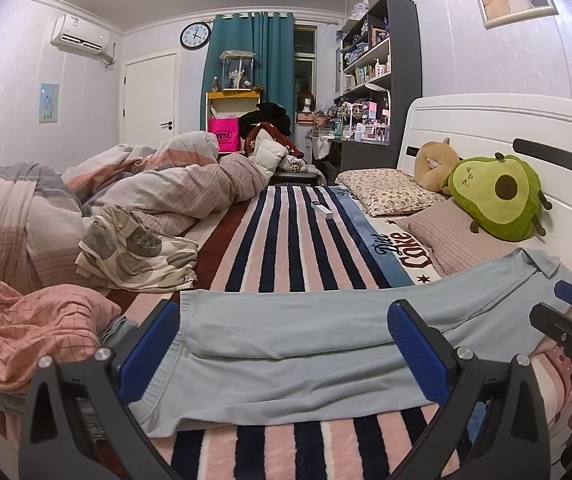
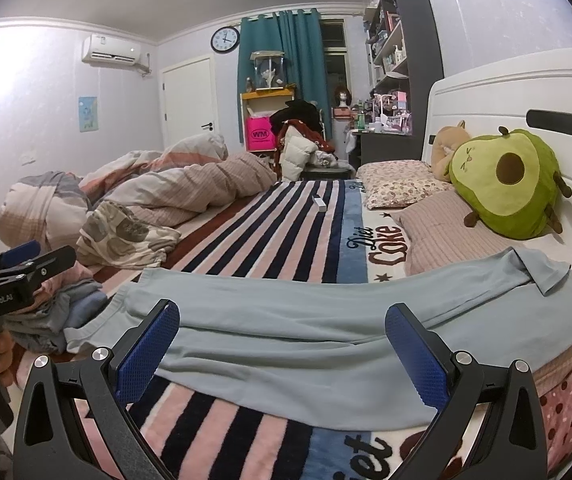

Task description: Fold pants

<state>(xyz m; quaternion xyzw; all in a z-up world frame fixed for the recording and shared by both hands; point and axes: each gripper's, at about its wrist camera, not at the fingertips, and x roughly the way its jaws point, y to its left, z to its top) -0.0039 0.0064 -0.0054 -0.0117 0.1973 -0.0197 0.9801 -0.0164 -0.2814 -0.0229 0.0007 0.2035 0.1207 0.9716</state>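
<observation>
The pale blue pants [image 1: 294, 344] lie stretched flat across the near edge of the bed, on top of the striped blanket [image 1: 286, 236], already doubled leg over leg so that 1 long strip runs along that edge. That layout makes sense: the length is presented side-on to the person, so each end sits within reach of 1 tool. The waistband end, with a corner flipped back, lies toward the headboard [image 1: 486, 128] and rides up onto a pink ribbed pillow [image 1: 454, 232]; the cuff end lies toward the foot, close to a heap of folded clothes [image 2: 66, 308] at the near edge.

The left gripper [image 1: 286, 344] hangs low over the cuff half with its 2 blue pads spread wide, holding nothing. The right gripper [image 2: 282, 344] hovers over the middle to waistband half, equally spread and empty. Both look poised to come down on the fabric; I would judge the next fold, end to end, has not begun.

The avocado plush [image 2: 506, 184] leans on the headboard, well apart from the work, and the rumpled duvet [image 1: 126, 192] is pushed to the far side, leaving the blanket free as a folding surface.
</observation>
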